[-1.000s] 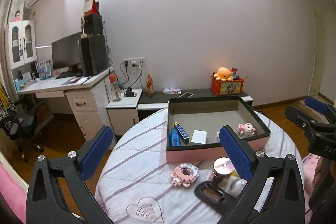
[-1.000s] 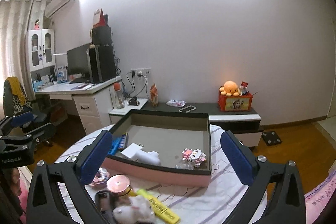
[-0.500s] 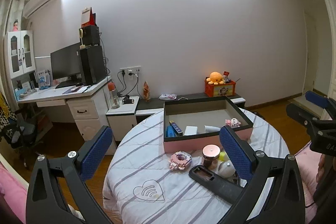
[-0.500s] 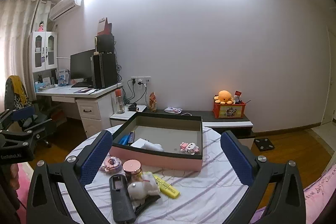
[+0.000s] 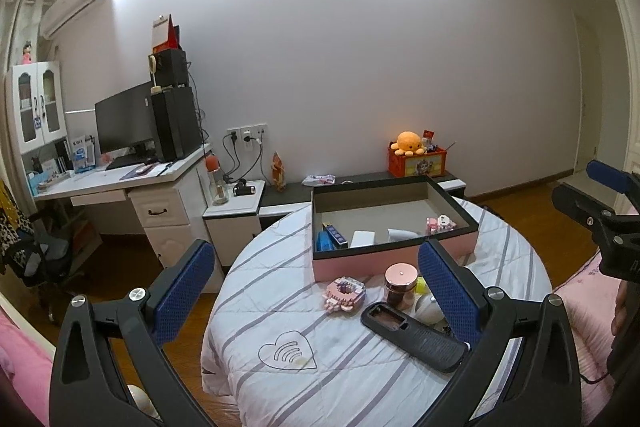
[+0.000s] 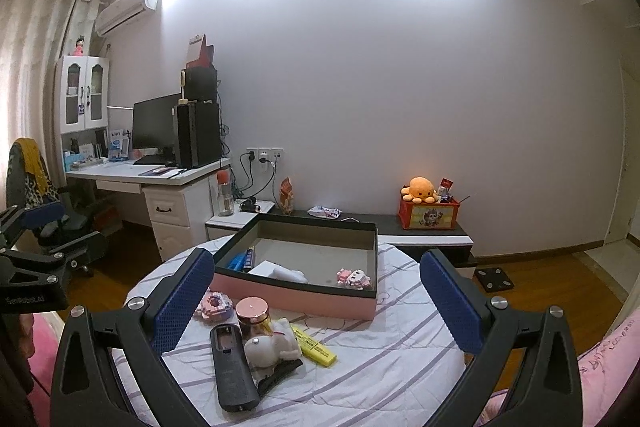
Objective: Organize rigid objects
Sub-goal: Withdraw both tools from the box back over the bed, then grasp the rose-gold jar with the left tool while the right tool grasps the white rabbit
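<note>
- remote (image 6: pixel 232 367) lies just below the right hand-held gripper (image 6: pixel 316 303), long axis pointing toward the box (image 6: pixel 296 291).
- both hand-held grippers, left (image 5: pixel 316 291) too, gape wide, holding nothing.

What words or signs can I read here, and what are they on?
"GenRobot.AI", roughly: left gripper body, in the right wrist view.
Heart sign with curved bars: tablecloth.
Print on the yellow highlighter and pink bedding: too blurred to read.
</note>
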Motion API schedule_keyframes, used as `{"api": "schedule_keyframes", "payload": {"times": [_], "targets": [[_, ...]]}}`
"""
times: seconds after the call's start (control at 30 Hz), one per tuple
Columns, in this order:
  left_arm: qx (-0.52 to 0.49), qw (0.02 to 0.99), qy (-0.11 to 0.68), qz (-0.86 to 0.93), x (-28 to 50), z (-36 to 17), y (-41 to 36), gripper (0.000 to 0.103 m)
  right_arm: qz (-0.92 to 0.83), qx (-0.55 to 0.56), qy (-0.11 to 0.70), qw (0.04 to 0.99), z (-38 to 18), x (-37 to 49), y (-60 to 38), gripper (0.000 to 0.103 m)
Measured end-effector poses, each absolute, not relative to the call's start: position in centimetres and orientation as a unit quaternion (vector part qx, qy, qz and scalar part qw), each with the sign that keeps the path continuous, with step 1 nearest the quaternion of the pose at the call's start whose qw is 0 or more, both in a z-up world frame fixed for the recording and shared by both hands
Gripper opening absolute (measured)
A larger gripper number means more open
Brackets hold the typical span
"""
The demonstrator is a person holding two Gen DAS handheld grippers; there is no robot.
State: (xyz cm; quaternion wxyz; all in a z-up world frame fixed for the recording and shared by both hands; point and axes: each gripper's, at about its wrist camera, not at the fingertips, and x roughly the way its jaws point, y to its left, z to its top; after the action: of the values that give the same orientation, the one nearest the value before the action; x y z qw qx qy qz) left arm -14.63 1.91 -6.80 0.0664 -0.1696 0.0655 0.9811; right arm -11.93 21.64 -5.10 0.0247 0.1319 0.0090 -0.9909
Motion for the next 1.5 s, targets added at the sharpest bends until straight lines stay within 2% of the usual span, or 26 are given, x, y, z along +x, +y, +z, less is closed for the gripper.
{"api": "schedule_keyframes", "payload": {"times": [0.33,0.83,1.2,1.33,1.37,1.43,1.47,1.5], "targets": [[-0.212,0.061,0.067,0.973,-16.7,-9.3,1.8,0.103,-0.987,0.162,0.003,0.018,-6.9,-13.2,22.6,0.103],[-0.311,0.078,0.081,0.944,-20.4,-16.1,2.1,0.103,-0.950,0.303,0.005,0.076,-15.9,-19.9,20.2,0.103],[-0.342,0.073,0.085,0.933,-22.4,-18.0,1.3,0.103,-0.927,0.360,0.016,0.107,-19.9,-24.9,18.6,0.103],[-0.348,0.078,0.083,0.930,-22.9,-18.4,1.6,0.103,-0.916,0.383,0.013,0.119,-21.0,-25.5,18.8,0.098],[-0.350,0.081,0.082,0.930,-23.1,-18.5,1.8,0.103,-0.915,0.384,0.009,0.122,-21.1,-25.5,18.9,0.095],[-0.354,0.085,0.085,0.927,-23.3,-18.6,2.2,0.103,-0.916,0.381,0.008,0.127,-21.0,-25.4,19.2,0.077],[-0.354,0.086,0.087,0.927,-23.4,-18.7,2.5,0.103,-0.915,0.381,0.011,0.133,-21.0,-25.5,19.3,0.073],[-0.354,0.088,0.089,0.927,-23.5,-18.7,2.7,0.103,-0.915,0.381,0.011,0.134,-20.9,-25.5,19.4,0.073]]}}
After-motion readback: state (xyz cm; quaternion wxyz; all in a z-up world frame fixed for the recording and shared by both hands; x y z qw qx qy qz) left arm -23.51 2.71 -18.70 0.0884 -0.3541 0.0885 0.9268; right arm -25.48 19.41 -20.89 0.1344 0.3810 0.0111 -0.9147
